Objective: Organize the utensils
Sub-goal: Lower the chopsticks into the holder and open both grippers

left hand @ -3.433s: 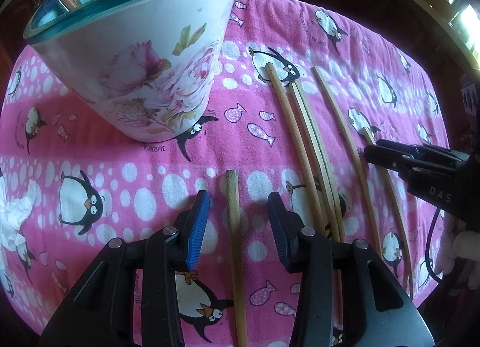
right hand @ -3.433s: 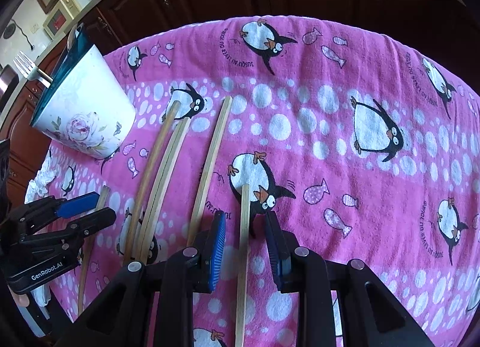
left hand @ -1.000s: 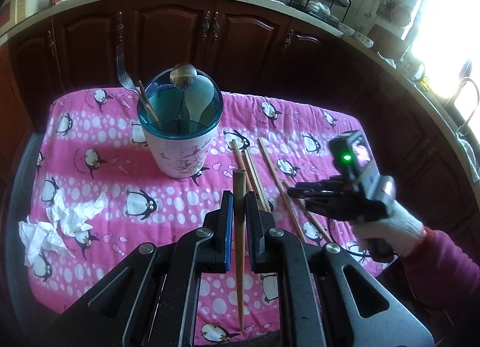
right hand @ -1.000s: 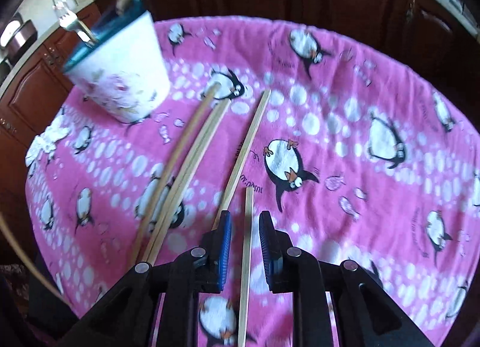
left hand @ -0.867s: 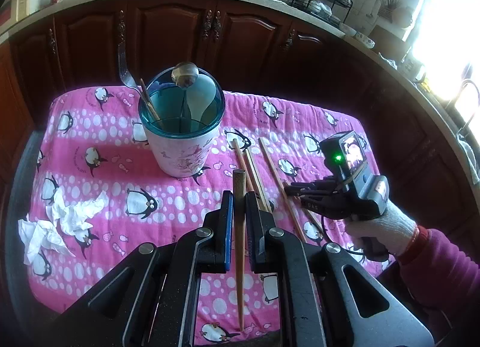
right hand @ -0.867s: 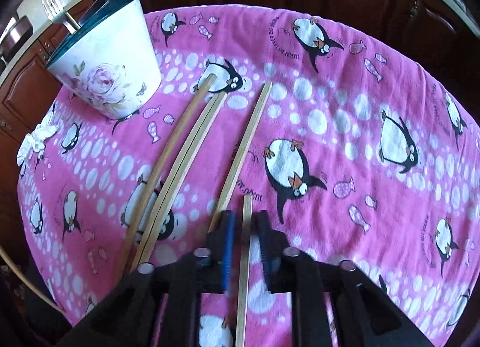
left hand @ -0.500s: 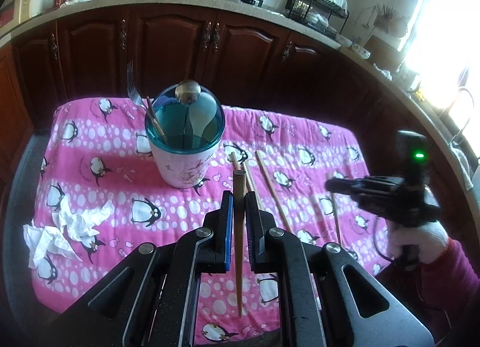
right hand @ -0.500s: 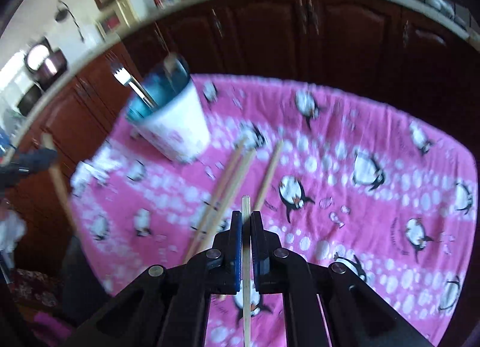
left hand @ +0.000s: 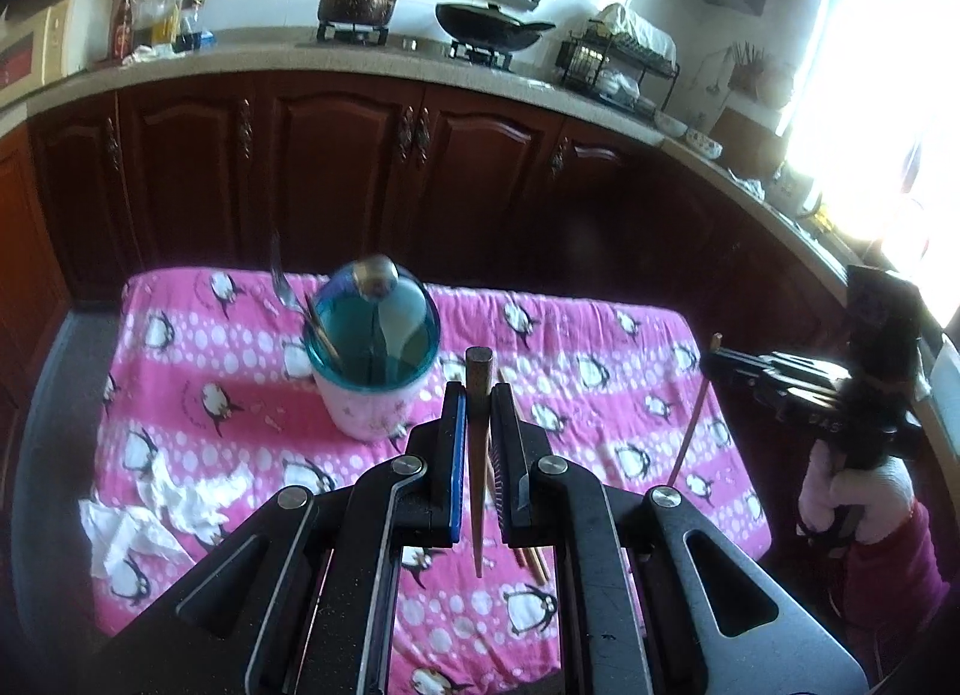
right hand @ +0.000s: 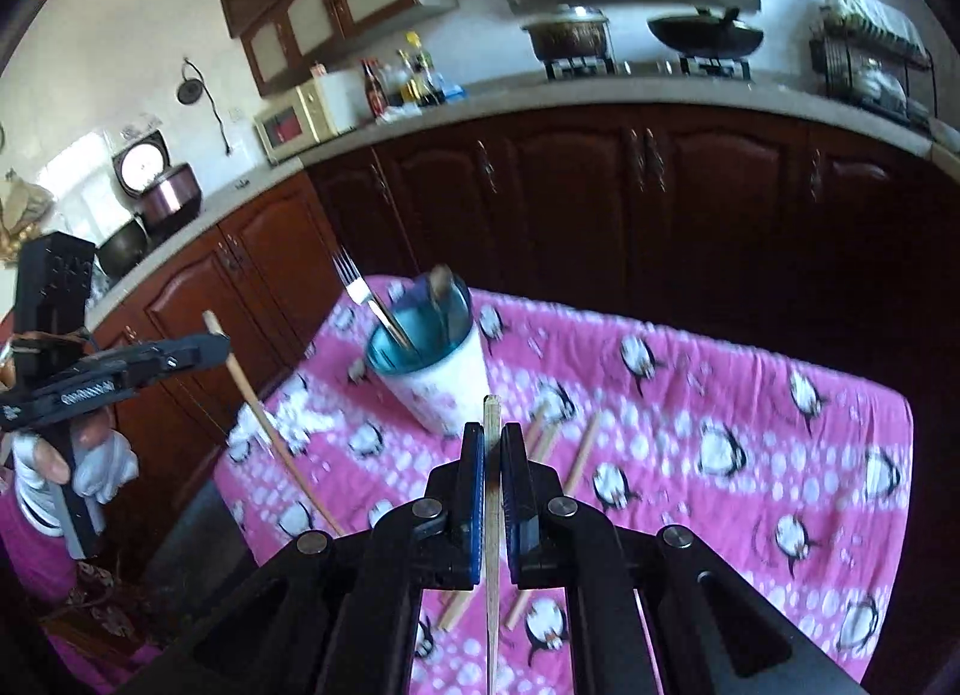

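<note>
Left wrist view: the left tool [left hand: 478, 401] is clamped on a dark brown chopstick [left hand: 478, 455] that runs straight up between its pads, its blunt end poking past the tips at 12 o'clock. Beyond it, at about 11 o'clock, the utensil holder [left hand: 372, 389] stands upright on the pink penguin cloth [left hand: 600, 335] covering the bench, with a fork [left hand: 281, 281] and a spoon [left hand: 376, 273] in it. At 3 o'clock the right tool [left hand: 714, 362], held by a white-gloved hand [left hand: 852, 491], grips a pale chopstick [left hand: 690, 425] hanging at a slant above the cloth.

Right wrist view: the right tool's pads are pressed together on that pale chopstick, the holder lying just beyond at 11 o'clock. More loose chopsticks [right hand: 582, 455] lie on the cloth at 1 o'clock, just beyond the tips.
</note>
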The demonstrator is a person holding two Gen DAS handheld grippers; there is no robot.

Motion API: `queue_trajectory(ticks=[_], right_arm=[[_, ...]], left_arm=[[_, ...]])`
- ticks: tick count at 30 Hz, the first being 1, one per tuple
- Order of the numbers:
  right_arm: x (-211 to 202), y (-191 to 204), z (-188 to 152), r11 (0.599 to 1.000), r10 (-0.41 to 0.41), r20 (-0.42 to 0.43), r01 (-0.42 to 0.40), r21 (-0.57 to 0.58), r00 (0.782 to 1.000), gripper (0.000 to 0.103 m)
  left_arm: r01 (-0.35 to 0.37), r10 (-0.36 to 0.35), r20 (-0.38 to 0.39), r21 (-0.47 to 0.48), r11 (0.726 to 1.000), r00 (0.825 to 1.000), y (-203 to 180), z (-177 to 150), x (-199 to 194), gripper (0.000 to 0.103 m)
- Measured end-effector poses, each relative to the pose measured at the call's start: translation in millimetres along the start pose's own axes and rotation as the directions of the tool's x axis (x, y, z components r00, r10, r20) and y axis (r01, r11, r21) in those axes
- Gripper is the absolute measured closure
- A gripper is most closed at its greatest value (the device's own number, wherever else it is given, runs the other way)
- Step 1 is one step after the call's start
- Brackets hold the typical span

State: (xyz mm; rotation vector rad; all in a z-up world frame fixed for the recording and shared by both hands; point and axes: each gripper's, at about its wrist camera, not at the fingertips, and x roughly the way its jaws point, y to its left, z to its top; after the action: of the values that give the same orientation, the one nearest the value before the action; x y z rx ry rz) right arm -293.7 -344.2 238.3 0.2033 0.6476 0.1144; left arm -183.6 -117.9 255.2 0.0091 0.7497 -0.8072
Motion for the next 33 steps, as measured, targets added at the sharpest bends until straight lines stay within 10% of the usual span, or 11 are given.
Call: queue_trajectory(ticks=[19,33], right_arm=[[68.2,52.0,140.8,0.999,0.039,0.182,-0.034,-0.029,0.983,0.098],[156.7,42.4,169.3,0.999,-0.023,0.179,0.030,-0.039,0.984,0.098]], left_arm=[[-0.186,0.202,0.180,-0.102,0.977,0.963,64.9,115.7,19.3,0.096],[-0.219,0.232,0.125,-0.104,0.970,0.965,84.5,132.7,85.7,0.096]])
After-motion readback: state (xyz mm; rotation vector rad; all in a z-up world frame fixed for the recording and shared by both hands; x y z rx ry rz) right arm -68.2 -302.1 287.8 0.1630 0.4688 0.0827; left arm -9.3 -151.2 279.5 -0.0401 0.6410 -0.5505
